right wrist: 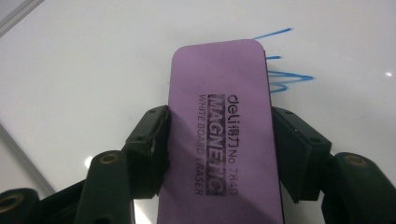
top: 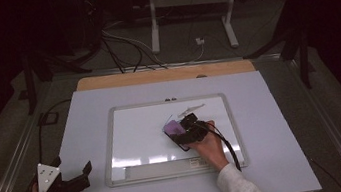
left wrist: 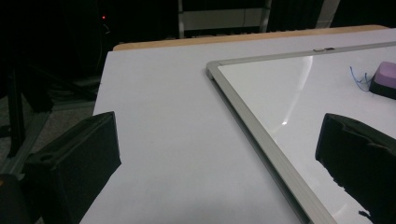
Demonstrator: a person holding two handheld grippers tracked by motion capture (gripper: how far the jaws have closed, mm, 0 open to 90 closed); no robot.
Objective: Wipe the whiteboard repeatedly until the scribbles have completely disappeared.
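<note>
On the whiteboard (top: 123, 133), blue marks (right wrist: 285, 74) are being wiped with the eraser (right wrist: 224, 140), clamped by the right gripper (right wrist: 219, 154); a stroke across them is judged next, while the left gripper (left wrist: 219, 158) is held wide open, empty.

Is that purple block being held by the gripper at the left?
No, the purple eraser is clamped between the jaws of the right gripper on the whiteboard, while the left gripper sits open off the board.

Black print on the purple eraser (right wrist: 222, 140) — "deli", "MAGNETIC", "WHITE BOARD ERASER", "No 7840".
</note>
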